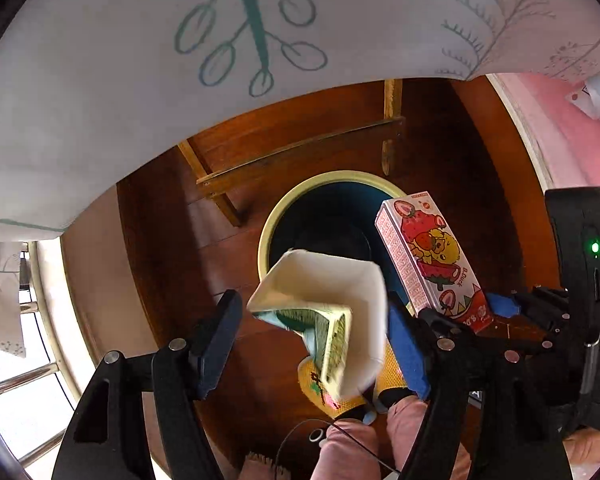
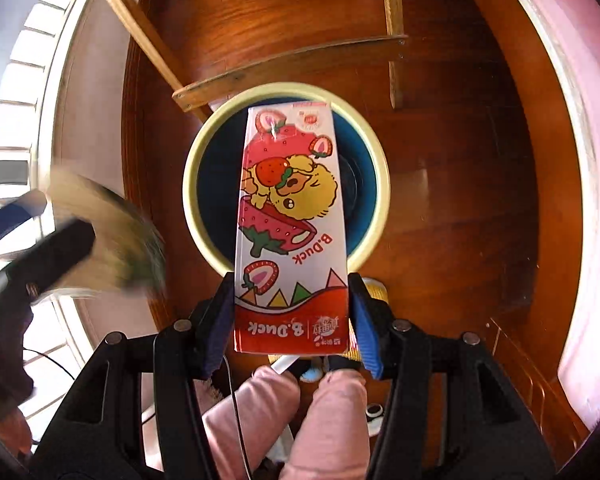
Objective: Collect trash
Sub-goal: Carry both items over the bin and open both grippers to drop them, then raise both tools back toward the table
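A wooden chair frame (image 2: pixel 284 64) is seen beside a round bin (image 2: pixel 286 178) on the wooden floor (image 2: pixel 460 200). The right gripper (image 2: pixel 292 316) is clamped on a strawberry carton (image 2: pixel 292 220), its long axis pointing forward over the bin. The left gripper's (image 1: pixel 314 334) jaws are apart, a crumpled carton (image 1: pixel 328 312) lying loose between them

- Left wrist camera looks steeply down from close above the bin (image 1: pixel 268 224), seen toward 12 o'clock.
- Right wrist camera looks down likewise; both share bin, floor (image 2: pixel 460 160).
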